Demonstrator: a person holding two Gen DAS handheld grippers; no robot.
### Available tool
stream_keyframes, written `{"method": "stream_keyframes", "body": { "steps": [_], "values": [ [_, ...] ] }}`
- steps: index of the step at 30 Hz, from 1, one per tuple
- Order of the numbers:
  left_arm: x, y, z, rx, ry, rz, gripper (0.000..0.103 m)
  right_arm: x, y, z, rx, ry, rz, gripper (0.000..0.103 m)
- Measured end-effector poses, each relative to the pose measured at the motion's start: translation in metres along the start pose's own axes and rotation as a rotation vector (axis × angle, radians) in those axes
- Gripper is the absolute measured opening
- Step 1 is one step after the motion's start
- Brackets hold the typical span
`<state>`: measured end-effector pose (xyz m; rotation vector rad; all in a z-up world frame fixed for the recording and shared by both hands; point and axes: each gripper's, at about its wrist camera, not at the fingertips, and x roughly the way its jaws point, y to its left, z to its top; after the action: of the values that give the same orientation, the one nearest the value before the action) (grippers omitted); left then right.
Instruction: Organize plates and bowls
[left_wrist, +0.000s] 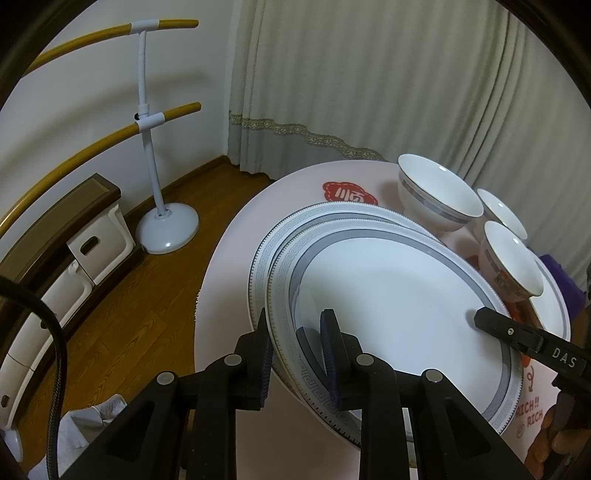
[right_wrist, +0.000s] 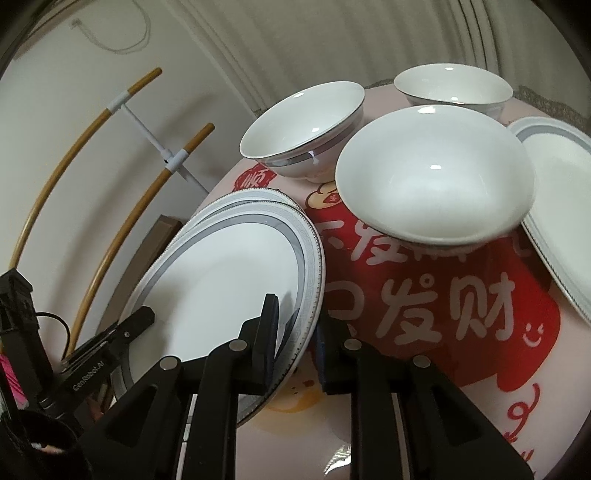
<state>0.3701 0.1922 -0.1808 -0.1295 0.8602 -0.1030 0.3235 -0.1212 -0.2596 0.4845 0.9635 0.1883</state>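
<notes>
At lower centre the left gripper clamps the near rim of the top plate, which lies on a second plate. The right gripper reaches in from the right edge. Three bowls stand upper right on the desk.

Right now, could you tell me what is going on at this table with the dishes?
A person holds a gripper in each hand, and both grip the rim of the same grey-banded plate: left gripper on one side, right gripper opposite. It sits on a second matching plate. Three bowls stand behind on the table, another plate to the right.
</notes>
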Motion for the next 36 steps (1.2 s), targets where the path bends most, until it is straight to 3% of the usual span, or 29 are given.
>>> {"method": "stream_keyframes", "body": {
  "steps": [17, 24, 30, 36],
  "values": [
    [-0.002, -0.006, 0.0, 0.007, 0.005, 0.018, 0.022, -0.017, -0.003, -0.012, 0.006, 0.004, 0.027, 0.02],
    [-0.003, -0.008, 0.0, 0.003, 0.007, 0.022, 0.022, -0.016, 0.011, -0.006, -0.028, 0.014, -0.038, 0.02],
    [-0.004, -0.008, -0.001, -0.007, 0.008, 0.015, 0.024, -0.014, 0.024, -0.008, -0.094, 0.035, -0.099, 0.028],
    [-0.009, -0.006, -0.003, -0.011, 0.008, 0.008, 0.024, -0.012, 0.031, -0.013, -0.088, 0.039, -0.087, 0.03]
  ]
}}
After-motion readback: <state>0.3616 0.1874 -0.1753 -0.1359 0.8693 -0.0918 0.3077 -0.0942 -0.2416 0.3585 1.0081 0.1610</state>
